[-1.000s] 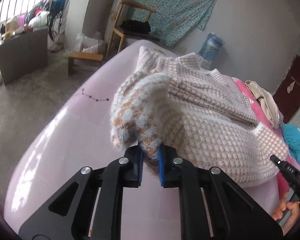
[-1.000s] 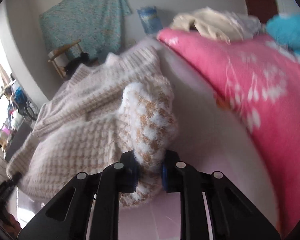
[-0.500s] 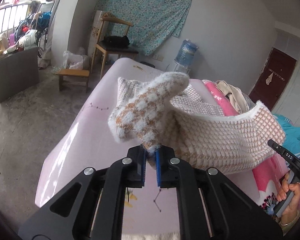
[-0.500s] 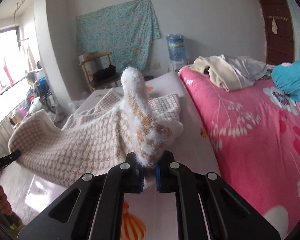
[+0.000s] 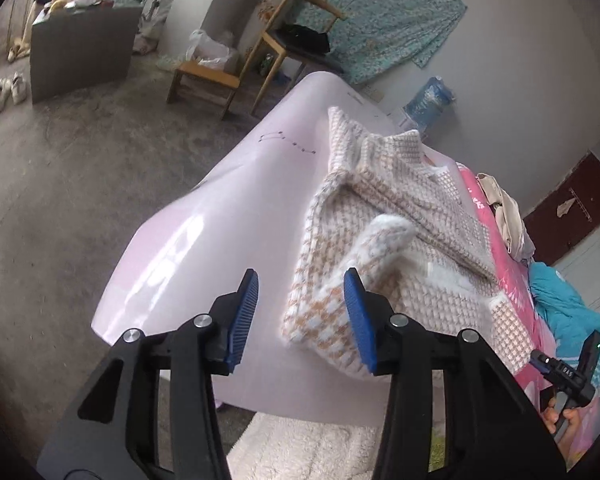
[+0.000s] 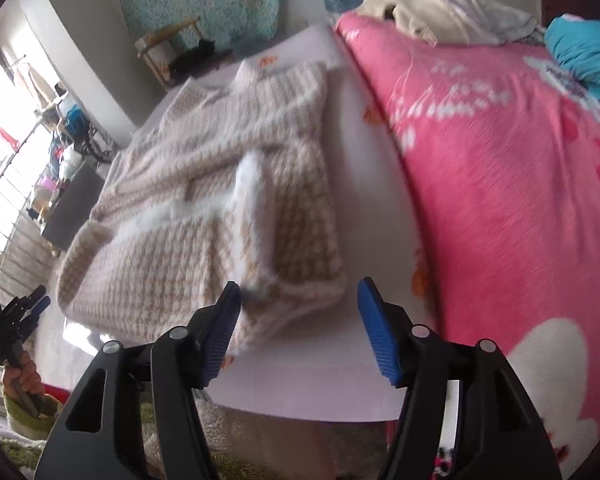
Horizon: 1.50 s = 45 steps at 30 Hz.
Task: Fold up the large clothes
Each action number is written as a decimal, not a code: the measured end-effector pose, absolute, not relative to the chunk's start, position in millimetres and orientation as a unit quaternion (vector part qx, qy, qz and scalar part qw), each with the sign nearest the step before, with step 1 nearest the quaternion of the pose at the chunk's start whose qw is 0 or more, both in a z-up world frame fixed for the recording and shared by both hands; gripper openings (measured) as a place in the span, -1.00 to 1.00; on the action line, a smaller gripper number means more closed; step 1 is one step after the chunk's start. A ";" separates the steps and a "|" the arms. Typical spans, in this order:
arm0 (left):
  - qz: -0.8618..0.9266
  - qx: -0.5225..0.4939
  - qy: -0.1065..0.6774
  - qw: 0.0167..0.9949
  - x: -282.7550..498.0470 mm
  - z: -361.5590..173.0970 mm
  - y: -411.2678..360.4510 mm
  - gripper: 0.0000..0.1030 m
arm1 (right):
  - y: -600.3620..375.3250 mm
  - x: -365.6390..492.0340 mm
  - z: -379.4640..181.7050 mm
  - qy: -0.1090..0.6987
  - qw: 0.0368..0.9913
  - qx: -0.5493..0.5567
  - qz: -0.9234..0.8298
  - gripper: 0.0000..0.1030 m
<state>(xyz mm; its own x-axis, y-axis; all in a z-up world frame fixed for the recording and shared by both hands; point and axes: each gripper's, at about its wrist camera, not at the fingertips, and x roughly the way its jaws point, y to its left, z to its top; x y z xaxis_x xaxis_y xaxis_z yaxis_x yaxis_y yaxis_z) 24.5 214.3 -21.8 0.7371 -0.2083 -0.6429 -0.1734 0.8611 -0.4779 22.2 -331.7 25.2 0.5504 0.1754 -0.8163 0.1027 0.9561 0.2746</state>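
Both grippers just letting go. Left gripper with jaws freshly parted, about half open, a fluffy corner of the sweater lying between the blue pads but no longer pinched. Right gripper opened wider, its near pad brushing the folded hem, nothing clamped. Sweater, cream-and-tan houndstooth knit, resting on the pale pink sheet of the bed, beside the hot-pink floral blanket. Bottom half doubled up over the body, white-edged hem lying across the middle, collar toward the far end. Looks like the release at the end of a lengthwise fold, so roughly midway through the job. Next, probably: backing clear of the knit without dragging it, then regripping the near folded edge for another fold, or smoothing that raised ridge near the right-hand pad. Fluffy yarn likely to snag on ribbed pads, so a clean withdrawal needed.
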 end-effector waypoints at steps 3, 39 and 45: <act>-0.051 -0.198 0.368 0.907 50.8 -9.2 183.3 -0.17 | -327.9 43.3 27.1 0.464 0.874 0.142 0.027 0.17; -0.194 -0.209 0.434 0.854 128.1 -15.4 136.7 0.04 | -266.8 113.6 26.3 0.469 0.865 0.124 0.128 0.05; -0.124 -0.109 0.490 0.856 124.3 -53.5 89.7 0.00 | -236.6 120.8 -18.7 0.528 0.834 0.091 0.133 0.06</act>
